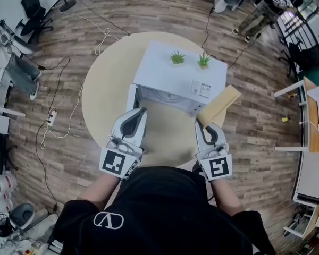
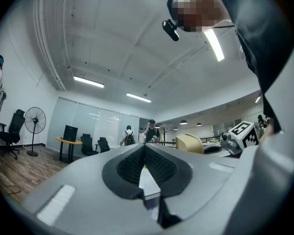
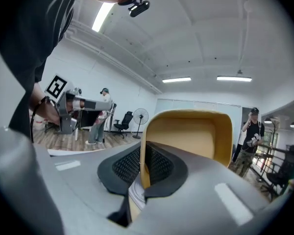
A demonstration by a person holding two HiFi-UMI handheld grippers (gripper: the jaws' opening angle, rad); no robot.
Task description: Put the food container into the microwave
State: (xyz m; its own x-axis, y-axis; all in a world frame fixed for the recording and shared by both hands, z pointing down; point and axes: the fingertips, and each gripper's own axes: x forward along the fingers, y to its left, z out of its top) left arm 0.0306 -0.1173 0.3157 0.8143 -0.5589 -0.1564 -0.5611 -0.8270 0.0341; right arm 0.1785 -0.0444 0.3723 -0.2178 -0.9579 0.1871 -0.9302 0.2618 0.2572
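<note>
Round table fills the centre of the head view, the white microwave sits on its upper half, cavity facing down-frame. The door is swung out at the cavity's left edge, and the left gripper has its jaws drawn narrow on what looks like that door's thin edge. Now the food container, tan and tilted, off the table at centre-right, just beside the microwave's lower-right corner. The right gripper is clamped on its near wall, the tub rising beyond the jaws toward the microwave. My call: level the tub first, bring it left to face the opening, keep the door pinned wide, then feed it in straight so the far rim clears the frame
</note>
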